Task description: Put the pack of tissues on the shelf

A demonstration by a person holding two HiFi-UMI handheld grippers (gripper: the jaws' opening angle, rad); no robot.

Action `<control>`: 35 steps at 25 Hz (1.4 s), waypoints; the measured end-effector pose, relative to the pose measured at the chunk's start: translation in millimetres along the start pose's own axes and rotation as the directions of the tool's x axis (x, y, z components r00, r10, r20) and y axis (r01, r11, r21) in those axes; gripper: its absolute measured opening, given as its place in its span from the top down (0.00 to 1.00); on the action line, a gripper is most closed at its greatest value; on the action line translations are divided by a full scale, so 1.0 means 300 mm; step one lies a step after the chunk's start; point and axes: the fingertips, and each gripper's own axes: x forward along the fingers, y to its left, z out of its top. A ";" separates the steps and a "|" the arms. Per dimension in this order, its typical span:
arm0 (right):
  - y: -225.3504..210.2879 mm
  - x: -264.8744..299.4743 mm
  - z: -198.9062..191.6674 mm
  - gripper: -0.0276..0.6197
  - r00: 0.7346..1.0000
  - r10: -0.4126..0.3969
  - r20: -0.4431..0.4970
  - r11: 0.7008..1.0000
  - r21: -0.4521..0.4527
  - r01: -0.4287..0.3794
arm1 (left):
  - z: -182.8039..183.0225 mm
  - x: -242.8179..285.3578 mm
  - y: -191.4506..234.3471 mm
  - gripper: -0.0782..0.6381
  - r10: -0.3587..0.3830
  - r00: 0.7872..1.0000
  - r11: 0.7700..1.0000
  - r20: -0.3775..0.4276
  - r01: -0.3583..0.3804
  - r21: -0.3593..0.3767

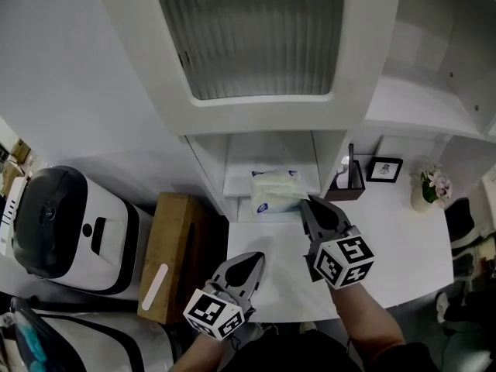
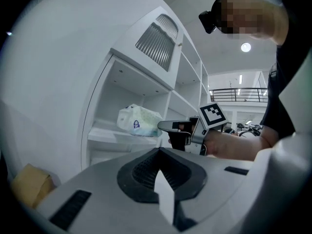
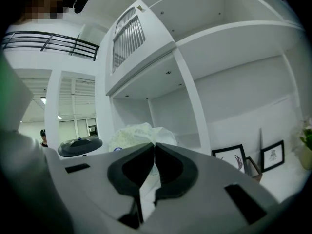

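The pack of tissues (image 1: 273,191), white with a pale green print, lies on the low shelf (image 1: 236,184) inside the white cabinet's cubby. My right gripper (image 1: 308,201) is at the pack's right front corner, jaws shut on the edge of its wrapper. In the right gripper view the pack (image 3: 131,133) bulges just behind the closed jaws of that gripper (image 3: 155,145). The left gripper view shows the pack (image 2: 138,120) resting on the shelf with the right gripper (image 2: 165,126) at its side. My left gripper (image 1: 254,260) hovers over the white table, shut and empty.
A brown cardboard box (image 1: 170,254) stands left of the table (image 1: 395,239). A white appliance with a black top (image 1: 62,227) is further left. A dark holder (image 1: 349,183), a small framed picture (image 1: 384,169) and a flower vase (image 1: 428,187) stand at the table's back right.
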 end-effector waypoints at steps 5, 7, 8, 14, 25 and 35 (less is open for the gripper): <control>-0.027 0.059 -0.006 0.95 0.999 -0.031 -0.009 1.000 0.003 0.031 | 0.012 0.019 0.047 0.89 -0.012 1.000 1.000 -0.006 0.012 0.001; -0.036 0.080 -0.009 0.95 0.999 -0.042 -0.015 0.999 0.006 0.042 | 0.019 0.026 0.063 0.89 -0.017 1.000 1.000 -0.007 0.017 0.000; -0.040 0.090 -0.012 0.95 0.999 -0.048 -0.018 0.999 0.007 0.048 | 0.022 0.030 0.070 0.89 -0.019 1.000 1.000 -0.008 0.019 0.000; -0.065 0.147 -0.030 0.95 0.996 -0.080 -0.034 0.997 0.009 0.080 | 0.020 0.044 0.109 0.89 -0.030 0.999 1.000 -0.012 0.030 -0.008; -0.088 0.222 -0.051 0.95 0.991 -0.123 -0.045 0.992 0.019 0.124 | -0.008 0.038 0.160 0.89 -0.022 0.999 0.999 -0.027 0.021 -0.035; -0.105 0.281 -0.059 0.95 0.986 -0.156 -0.052 0.988 0.004 0.156 | -0.032 0.033 0.189 0.89 -0.016 0.999 0.998 -0.037 0.014 -0.059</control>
